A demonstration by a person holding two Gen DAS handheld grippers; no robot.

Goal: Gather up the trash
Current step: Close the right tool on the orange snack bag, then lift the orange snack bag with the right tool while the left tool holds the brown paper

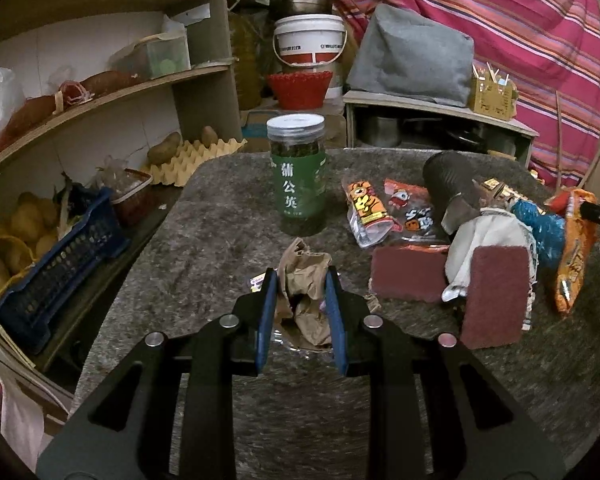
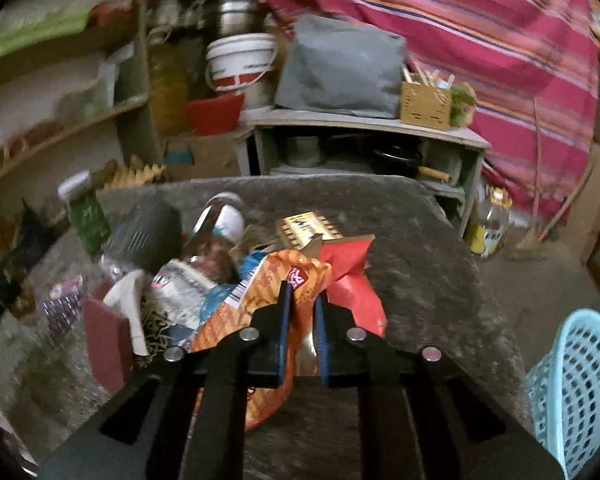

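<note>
We see a grey felt-like table (image 1: pixel 220 216) w/ snack litter piled toward its right side. Our left gripper (image 1: pixel 301 280) is clamped on a crumpled brown paper bag (image 1: pixel 306 276), jaws narrow w/ the paper bunched between the blue pads, prob. pinched at its middle so it lifts in one piece; it sits right at the fingertips, just in front of a green-labelled jar (image 1: pixel 298 176) standing upright behind it. Our right gripper (image 2: pixel 303 296) is nipped narrow onto an orange snack wrapper (image 2: pixel 276 280), which runs up between the pads and spills out below them on the left; a red wrapper (image 2: pixel 352 280) lies touching it on the right. The rest of the heap (white cloth, blue wrapper, maroon scouring pads) sits left of that gripper. A light blue basket (image 2: pixel 576 384) stands at the table's right edge, near the right gripper, likely where the trash goes.
</note>
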